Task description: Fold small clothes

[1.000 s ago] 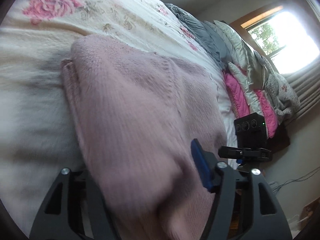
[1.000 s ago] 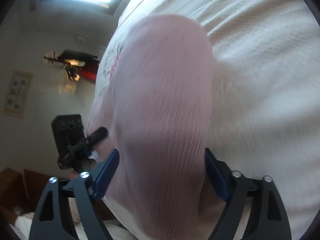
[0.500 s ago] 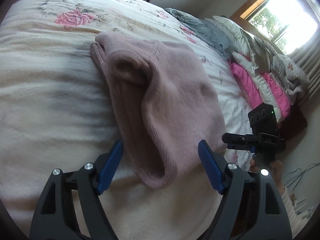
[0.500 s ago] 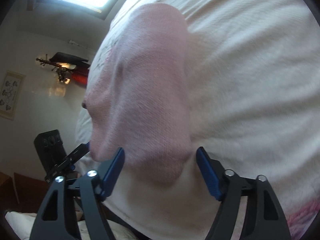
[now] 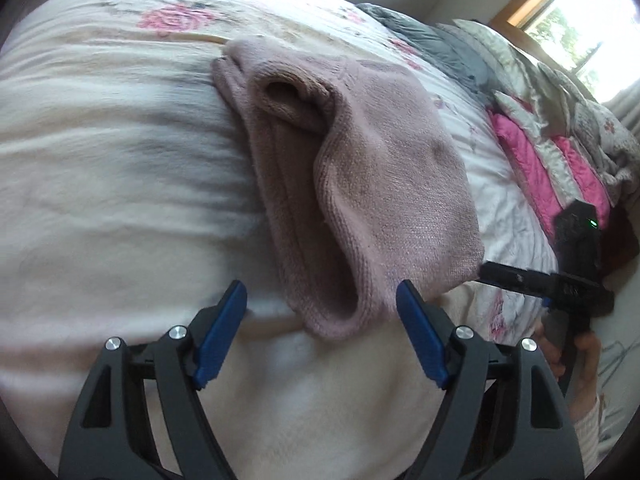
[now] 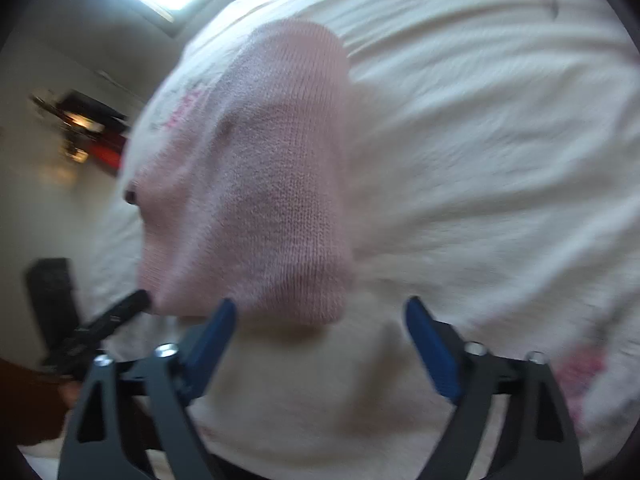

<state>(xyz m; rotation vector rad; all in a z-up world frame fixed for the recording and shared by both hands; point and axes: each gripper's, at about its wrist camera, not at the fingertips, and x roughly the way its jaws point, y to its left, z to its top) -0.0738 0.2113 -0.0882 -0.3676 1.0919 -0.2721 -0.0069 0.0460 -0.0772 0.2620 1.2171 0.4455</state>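
A pink knitted garment lies folded over in layers on the cream bedspread, with an open cuff or collar showing at its far end. My left gripper is open, its blue pads on either side of the garment's near rounded end and just short of it. In the right wrist view the same pink garment lies ahead of my right gripper, which is open with nothing between its fingers. The right gripper's black body shows at the right of the left wrist view, held by a hand.
The bedspread carries pink rose prints. Grey and pink-and-white bedding is piled at the far right, below a bright window. A wall with a lit fixture lies left in the right wrist view.
Both grippers have let go of the pink garment and drawn back from it. The garment now lies flat on the bed, smaller in both views.
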